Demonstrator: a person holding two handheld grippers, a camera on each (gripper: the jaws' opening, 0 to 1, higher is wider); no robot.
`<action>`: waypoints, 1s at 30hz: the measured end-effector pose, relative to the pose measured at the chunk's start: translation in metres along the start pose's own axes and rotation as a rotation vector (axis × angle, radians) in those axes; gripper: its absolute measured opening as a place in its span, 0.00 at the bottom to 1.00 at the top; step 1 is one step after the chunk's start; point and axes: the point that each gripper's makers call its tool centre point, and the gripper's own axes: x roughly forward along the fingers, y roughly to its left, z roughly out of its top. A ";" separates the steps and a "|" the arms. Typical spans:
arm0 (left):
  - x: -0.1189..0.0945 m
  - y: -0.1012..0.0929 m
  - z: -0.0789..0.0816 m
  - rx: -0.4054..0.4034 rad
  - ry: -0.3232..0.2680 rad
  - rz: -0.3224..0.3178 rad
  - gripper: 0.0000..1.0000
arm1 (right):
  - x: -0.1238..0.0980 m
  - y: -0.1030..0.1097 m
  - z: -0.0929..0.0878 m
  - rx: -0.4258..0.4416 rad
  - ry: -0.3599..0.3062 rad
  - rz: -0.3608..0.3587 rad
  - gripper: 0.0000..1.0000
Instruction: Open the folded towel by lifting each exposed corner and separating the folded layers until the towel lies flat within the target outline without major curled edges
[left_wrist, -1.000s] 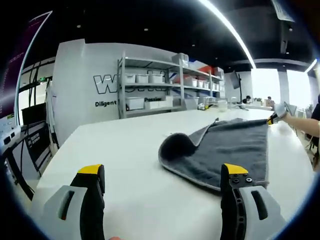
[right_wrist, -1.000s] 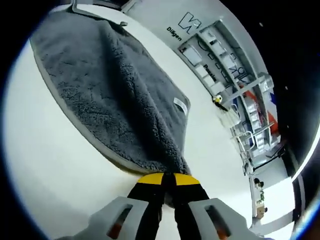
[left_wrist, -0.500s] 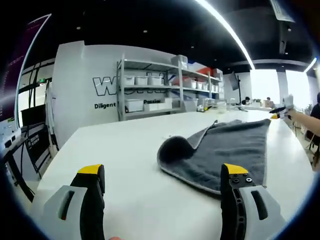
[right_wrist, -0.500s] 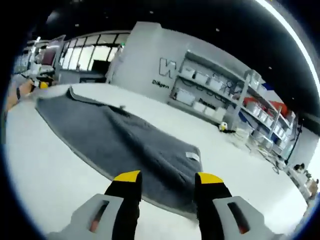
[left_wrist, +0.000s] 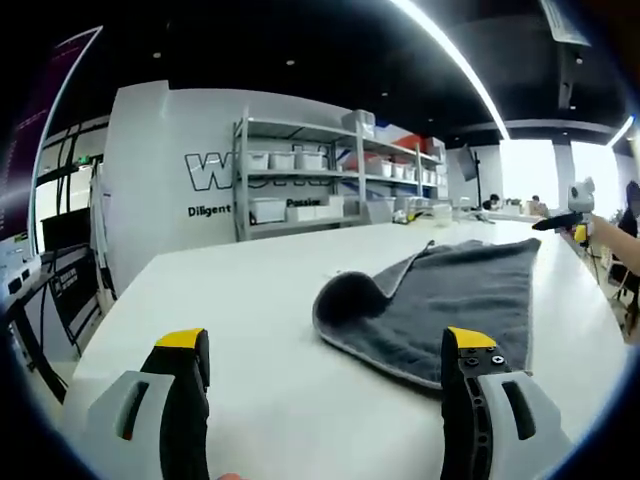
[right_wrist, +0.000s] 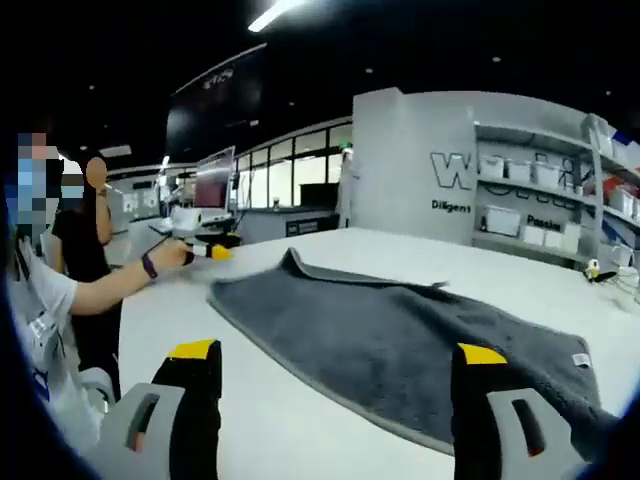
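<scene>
1. Towel (left_wrist: 450, 295) lies on the white table (left_wrist: 250, 300), mostly spread out. One corner, the end nearest in the left gripper view, is curled up and rolled over itself (left_wrist: 345, 295). No target outline can be made out on the table in either view.
2. Left gripper (left_wrist: 325, 345): jaws wide apart, nothing between them, held low over bare table short of the curl. Judgement: parked clear of the cloth so the fold can be read before reaching in.
3. Right gripper (right_wrist: 338, 360): jaws wide apart, holding nothing. It hangs at the towel's near edge (right_wrist: 330, 385), and its right jaw stands in front of the cloth; contact cannot be told. A small white label (right_wrist: 581, 359) sits near that corner.
4. Far edge in the right gripper view shows a raised ridge (right_wrist: 300, 265), so that side is not flat.
5. Judgement: the rolled corner remains; it wants a pinch on its top layer and a pull outward.
6. Shelving (left_wrist: 330, 175) stands behind the table.
</scene>
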 end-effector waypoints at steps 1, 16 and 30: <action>0.000 0.000 0.000 -0.001 -0.001 0.000 0.95 | 0.005 0.006 -0.004 -0.022 0.020 0.015 0.99; 0.002 0.000 -0.001 0.000 0.000 -0.001 0.95 | 0.023 -0.011 -0.004 -0.023 0.052 -0.014 0.99; 0.003 -0.002 -0.005 0.019 0.018 -0.005 0.96 | 0.027 -0.160 -0.025 0.127 0.043 -0.262 0.99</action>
